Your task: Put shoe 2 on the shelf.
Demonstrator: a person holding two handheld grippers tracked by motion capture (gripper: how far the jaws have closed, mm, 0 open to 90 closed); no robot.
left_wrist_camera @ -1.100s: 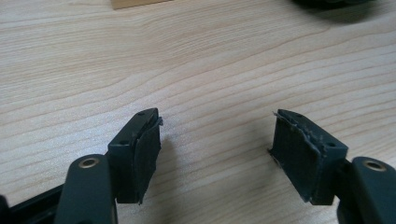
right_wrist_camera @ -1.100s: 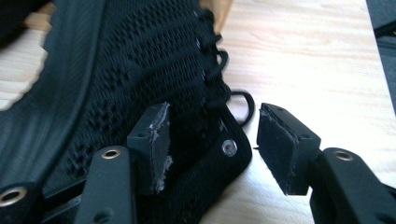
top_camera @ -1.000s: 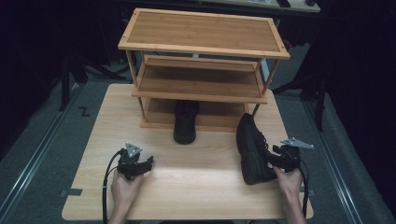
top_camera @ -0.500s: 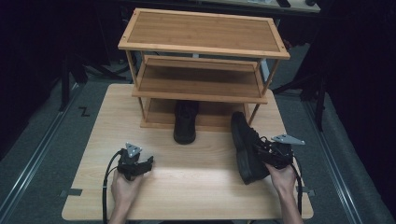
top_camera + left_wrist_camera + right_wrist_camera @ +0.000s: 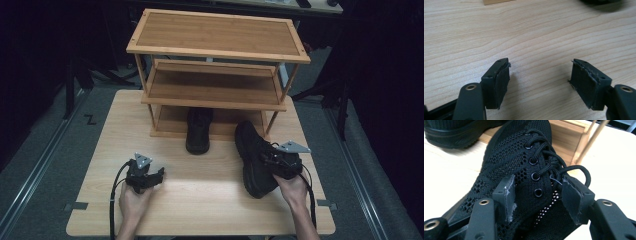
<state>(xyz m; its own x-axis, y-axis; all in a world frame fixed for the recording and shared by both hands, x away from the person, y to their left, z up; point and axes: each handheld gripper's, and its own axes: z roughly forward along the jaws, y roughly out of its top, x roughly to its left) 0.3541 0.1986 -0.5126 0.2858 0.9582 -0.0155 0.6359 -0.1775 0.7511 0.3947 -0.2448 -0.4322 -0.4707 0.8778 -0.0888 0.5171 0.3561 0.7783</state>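
Observation:
A black knit lace-up shoe (image 5: 254, 159) is at the right of the table, its toe pointing toward the rack. My right gripper (image 5: 273, 161) is shut on its laced upper from the right side. In the right gripper view the two pads (image 5: 505, 192) press on the mesh and tongue of the shoe (image 5: 519, 152) around the eyelets. A second black shoe (image 5: 199, 131) stands with its heel under the rack's bottom shelf. My left gripper (image 5: 158, 175) rests low over the table at the front left. Its jaws (image 5: 540, 75) are open over bare wood.
A wooden three-shelf rack (image 5: 215, 35) stands at the back of the light wooden table (image 5: 200, 205). The second shoe's sole (image 5: 454, 131) and a rack leg (image 5: 586, 142) lie just beyond the held shoe. Dark floor and stands surround the table.
The right gripper has carried the shoe left and toward the rack, a little higher, with the toe swung nearer the rack's right leg. The left gripper has kept still.

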